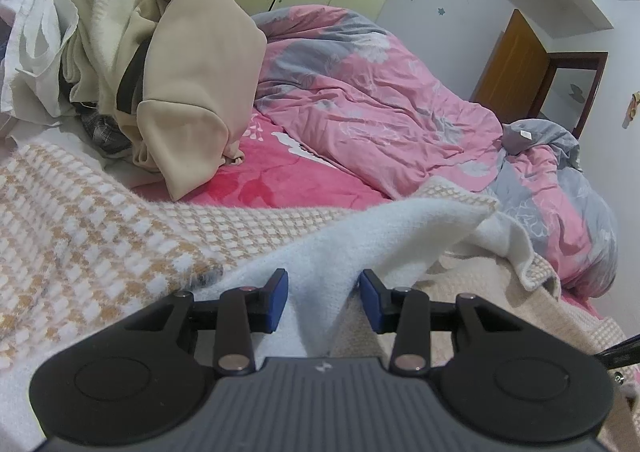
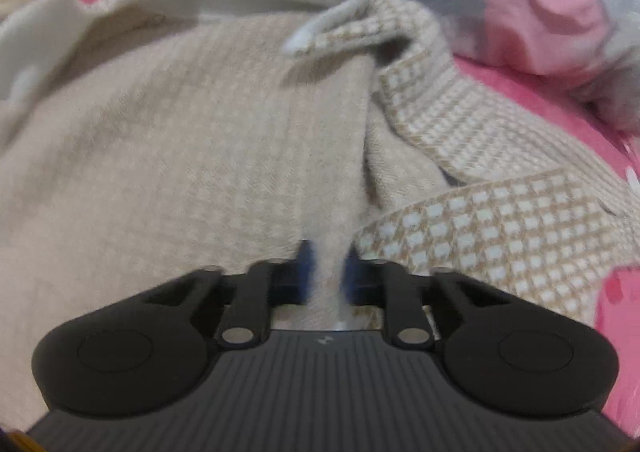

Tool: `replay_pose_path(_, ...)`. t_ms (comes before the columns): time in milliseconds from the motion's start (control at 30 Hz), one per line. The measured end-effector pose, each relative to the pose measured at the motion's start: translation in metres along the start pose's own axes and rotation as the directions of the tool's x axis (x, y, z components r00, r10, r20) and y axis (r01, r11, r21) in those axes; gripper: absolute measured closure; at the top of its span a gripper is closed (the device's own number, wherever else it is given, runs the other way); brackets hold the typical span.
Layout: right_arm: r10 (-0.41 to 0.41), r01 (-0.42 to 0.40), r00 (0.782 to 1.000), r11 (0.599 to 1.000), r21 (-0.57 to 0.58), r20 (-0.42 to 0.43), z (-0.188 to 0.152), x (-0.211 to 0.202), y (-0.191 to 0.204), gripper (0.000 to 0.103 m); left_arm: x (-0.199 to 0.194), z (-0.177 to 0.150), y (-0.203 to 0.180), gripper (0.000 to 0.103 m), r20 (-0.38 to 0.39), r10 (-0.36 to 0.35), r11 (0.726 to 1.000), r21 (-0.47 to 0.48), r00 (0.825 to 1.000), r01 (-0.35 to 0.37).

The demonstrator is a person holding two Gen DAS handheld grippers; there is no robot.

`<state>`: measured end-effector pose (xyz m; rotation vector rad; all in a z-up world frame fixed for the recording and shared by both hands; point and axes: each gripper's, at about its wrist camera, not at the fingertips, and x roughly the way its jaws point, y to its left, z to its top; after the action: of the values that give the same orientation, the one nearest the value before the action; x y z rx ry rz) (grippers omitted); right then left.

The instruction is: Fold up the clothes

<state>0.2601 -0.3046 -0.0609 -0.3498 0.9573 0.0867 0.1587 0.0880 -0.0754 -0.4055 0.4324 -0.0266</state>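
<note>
Motion blur smears the right wrist view, yet the right gripper (image 2: 326, 268) pinches the checked garment (image 2: 480, 236) at lower centre, while the left gripper (image 1: 323, 302) gapes around its white fold.

Ahead-left of the left hand-held gripper (image 1: 323, 302): tall clothes pile (image 1: 160, 52) blocks.
Ahead-right: bunched quilt (image 1: 380, 92) blocks.
Straight ahead, between them: bare pink bed sheet (image 1: 272, 180), open.
</note>
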Motion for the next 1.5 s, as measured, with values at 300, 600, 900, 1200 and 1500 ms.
replay_pose_path(300,-0.15,0.151,0.988,0.988,-0.031,0.032,-0.029,0.0,0.006,0.09,0.0,0.0,0.002,0.06,-0.002,-0.008,1.0,-0.003,1.0,0.008)
replay_pose_path(600,0.232,-0.217,0.963,0.969,-0.118,0.136,-0.075,-0.082,0.056,0.082,0.0,-0.001,0.003,0.059,-0.003,-0.018,1.0,-0.008,1.0,0.018)
replay_pose_path(900,0.009,-0.01,0.998,1.0,-0.006,-0.066,-0.174,-0.084,-0.012,0.074,-0.004,0.002,-0.003,0.052,-0.035,-0.036,0.999,0.01,0.999,0.036)
replay_pose_path(1200,0.031,-0.028,0.982,0.999,-0.018,0.186,-0.166,-0.118,0.013,0.076,-0.094,0.005,-0.061,0.04,-0.077,-0.125,0.97,0.198,0.989,0.138)
replay_pose_path(1500,0.086,-0.112,0.976,0.987,0.119,0.199,-0.225,-0.104,0.001,0.074,-0.145,-0.078,-0.095,0.04,-0.282,-0.14,0.908,0.346,0.949,0.237)
